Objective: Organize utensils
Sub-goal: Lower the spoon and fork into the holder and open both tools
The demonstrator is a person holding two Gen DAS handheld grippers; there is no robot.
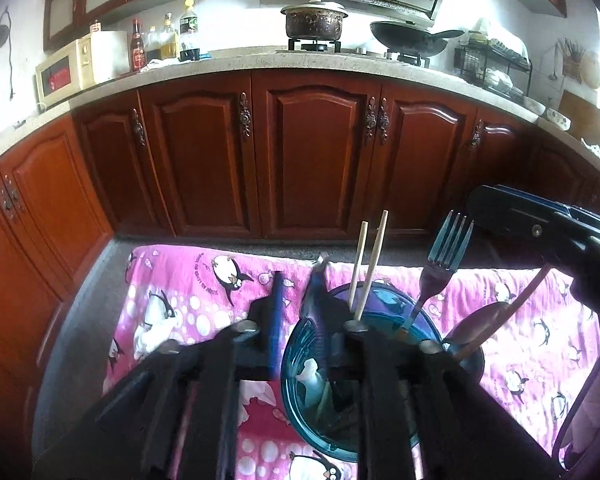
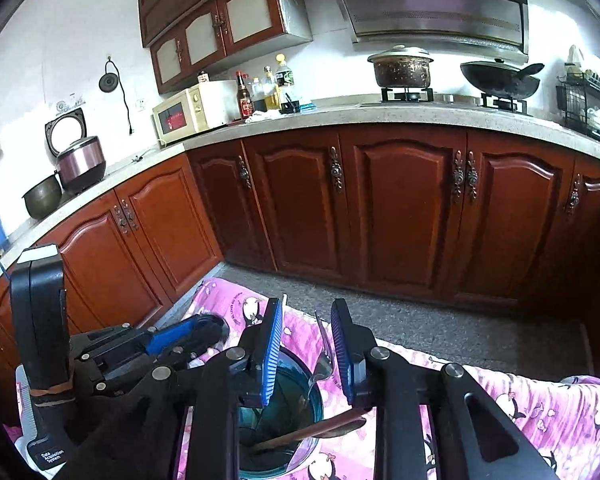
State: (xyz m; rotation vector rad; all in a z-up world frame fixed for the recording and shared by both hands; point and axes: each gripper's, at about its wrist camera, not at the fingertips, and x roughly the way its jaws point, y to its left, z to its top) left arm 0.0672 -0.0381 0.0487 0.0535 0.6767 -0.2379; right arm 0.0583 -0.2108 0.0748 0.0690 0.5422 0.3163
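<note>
A blue glass cup (image 1: 300,384) stands on a pink penguin cloth (image 1: 188,304). It holds two wooden chopsticks (image 1: 370,264), a metal fork (image 1: 444,260) and a wooden spoon (image 1: 496,320) that leans out to the right. My left gripper (image 1: 296,300) grips the cup's rim, one finger inside and one outside. In the right wrist view my right gripper (image 2: 306,344) is open and empty just above the cup (image 2: 280,412), with the spoon (image 2: 312,432) lying across the rim. The left gripper (image 2: 188,336) shows at its left.
The cloth (image 2: 540,408) covers a grey speckled surface (image 2: 420,316). Red wooden cabinets (image 1: 312,152) run behind, under a counter with a microwave (image 1: 68,68), bottles (image 1: 164,40), a pot (image 1: 314,20), a wok (image 1: 412,40) and a dish rack (image 1: 496,68).
</note>
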